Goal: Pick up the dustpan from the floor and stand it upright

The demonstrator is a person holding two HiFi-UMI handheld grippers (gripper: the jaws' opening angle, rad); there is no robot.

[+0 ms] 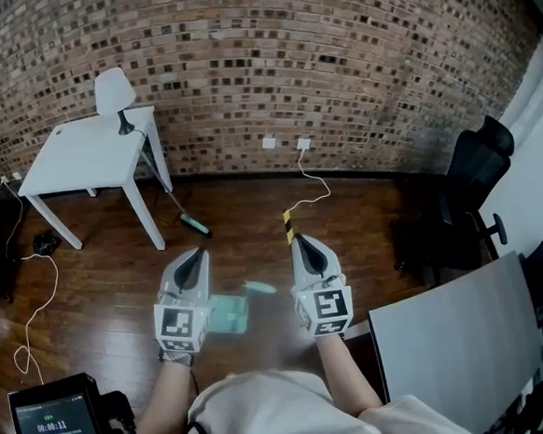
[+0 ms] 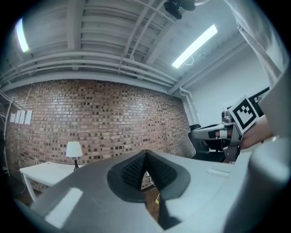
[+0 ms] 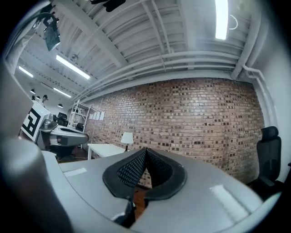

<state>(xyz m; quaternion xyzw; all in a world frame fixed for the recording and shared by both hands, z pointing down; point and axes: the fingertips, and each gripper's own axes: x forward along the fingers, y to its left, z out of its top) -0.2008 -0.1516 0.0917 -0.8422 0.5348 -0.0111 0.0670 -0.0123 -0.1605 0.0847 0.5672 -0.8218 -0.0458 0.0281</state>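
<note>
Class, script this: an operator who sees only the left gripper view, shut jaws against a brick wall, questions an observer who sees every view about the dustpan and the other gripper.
Operator: Where is the dustpan?
Observer: Head view: the teal dustpan lies on the wooden floor, seen between the left gripper and the right gripper.
Operator: Does the right gripper hold anything?
Observer: No. In the right gripper view its jaws are shut with nothing between them.

head view looks down, gripper views level, all sharing brick wall (image 1: 334, 57).
</note>
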